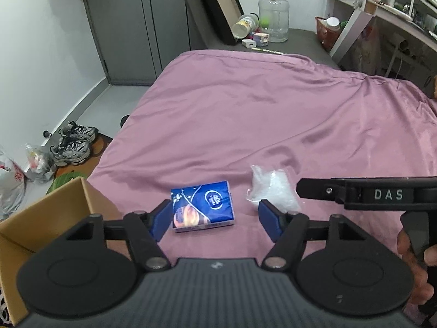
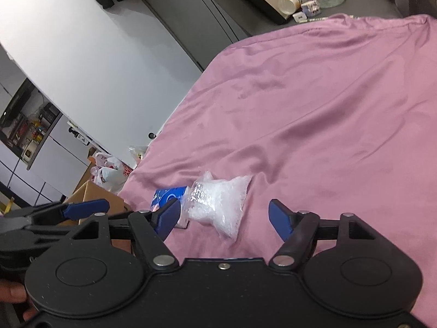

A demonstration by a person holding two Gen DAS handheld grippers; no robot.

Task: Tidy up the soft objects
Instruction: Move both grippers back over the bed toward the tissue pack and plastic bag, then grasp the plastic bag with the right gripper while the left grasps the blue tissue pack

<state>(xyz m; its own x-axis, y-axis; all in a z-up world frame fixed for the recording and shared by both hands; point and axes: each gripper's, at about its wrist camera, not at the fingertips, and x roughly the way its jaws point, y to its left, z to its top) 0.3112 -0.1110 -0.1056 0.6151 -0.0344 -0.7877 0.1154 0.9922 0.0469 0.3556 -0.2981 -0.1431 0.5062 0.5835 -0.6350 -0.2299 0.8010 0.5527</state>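
Two soft things are seen on the pink bedspread (image 1: 245, 114), both near its near edge: one blue tissue pack (image 1: 202, 210) and one clear plastic bag of white filling (image 1: 270, 191). They lie just beside each other, the pack toward the left corner, the bag to its right; whether they touch cannot be told.

One cardboard box (image 1: 54, 207) is seen, open at the top, standing just off the bed's near left corner.

Two grippers are in view. The left gripper (image 1: 215, 216) is held above the tissue pack with its jaws apart; one blue pad (image 1: 164, 217) stands just left of the pack, the other well to its right, and nothing is pressed. The right gripper (image 2: 225, 220) is held over the bag, also with jaws apart and nothing clamped; the bag is seen between its pads (image 2: 280, 220) without contact that can be made out. Part of a hand (image 1: 415, 268) is seen on the right gripper's handle.

Beyond the bed's far edge, one large clear jar (image 1: 274, 16) and one tipped container (image 1: 244, 26) are seen on a grey surface. On the floor by the left side, one pair of sneakers (image 1: 75, 143) is seen.
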